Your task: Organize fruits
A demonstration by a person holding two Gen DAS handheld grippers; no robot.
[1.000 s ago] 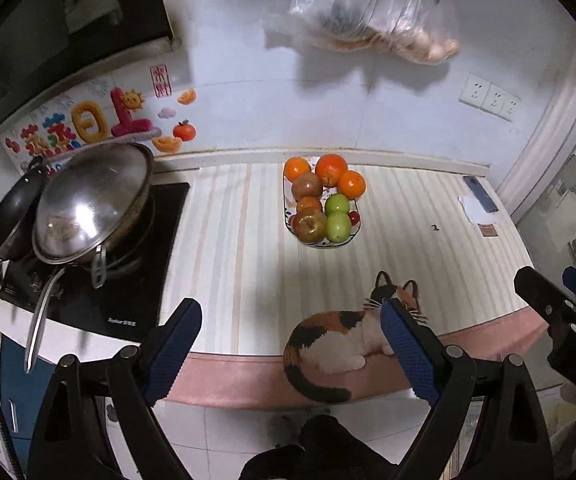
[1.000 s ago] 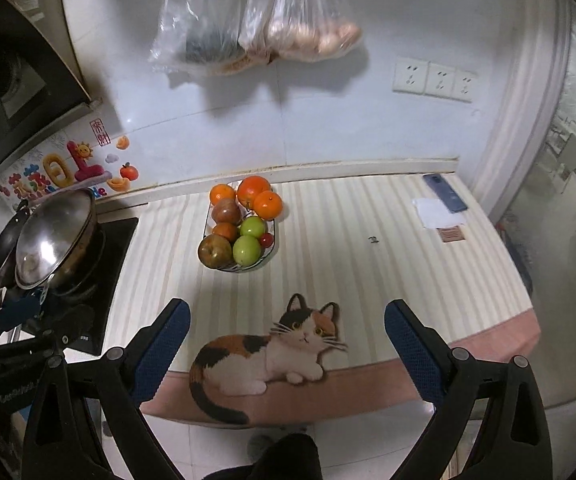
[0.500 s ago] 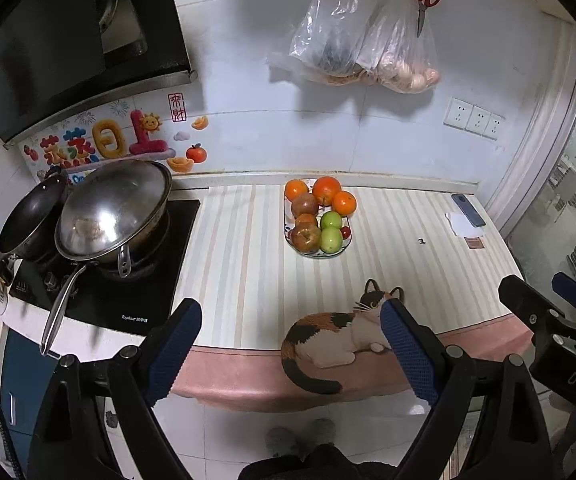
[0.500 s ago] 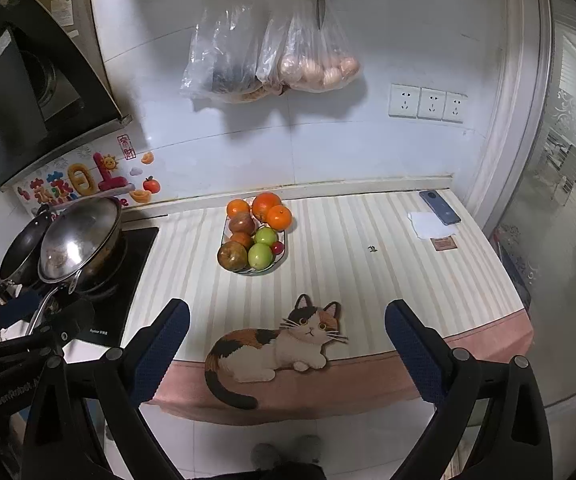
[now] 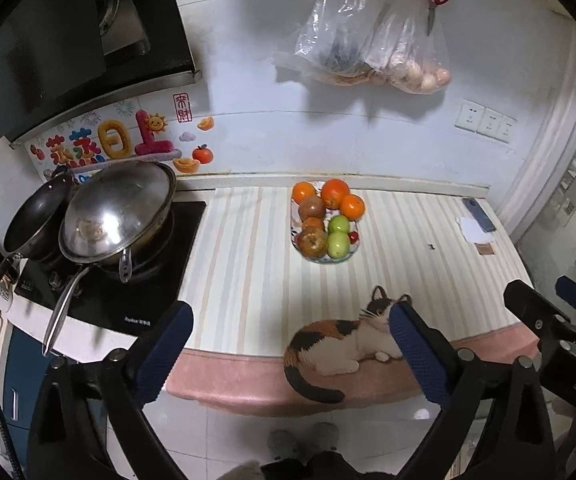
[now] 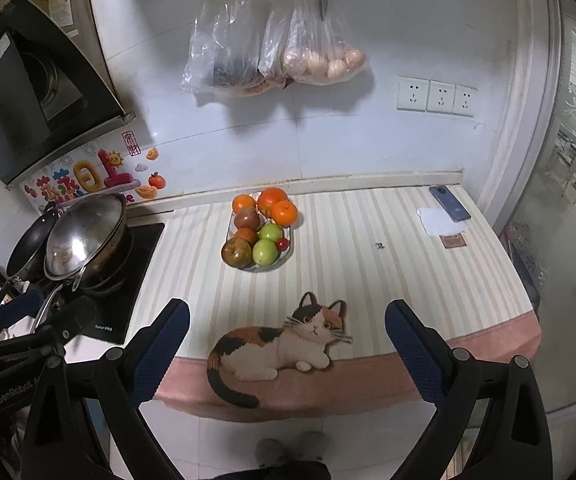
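Both claws hang out past the counter's (image 6: 408, 272) front edge, and the left gripper (image 5: 288, 344) is spreading its jaws wider right now with nothing between them, while the right gripper (image 6: 288, 344) stands wide too, its blue pads (image 6: 412, 344) bare. The fruit (image 6: 262, 224) sits piled in a plate (image 6: 288, 254) near the back edge of the striped counter, left of its middle: oranges toward the wall, two green ones and a brownish one at the front. A cat mat (image 6: 280, 348) lies at the front edge, a wok (image 5: 116, 212) on the stove (image 5: 128, 292) at the left end, a phone (image 6: 448, 203) by the back right corner.
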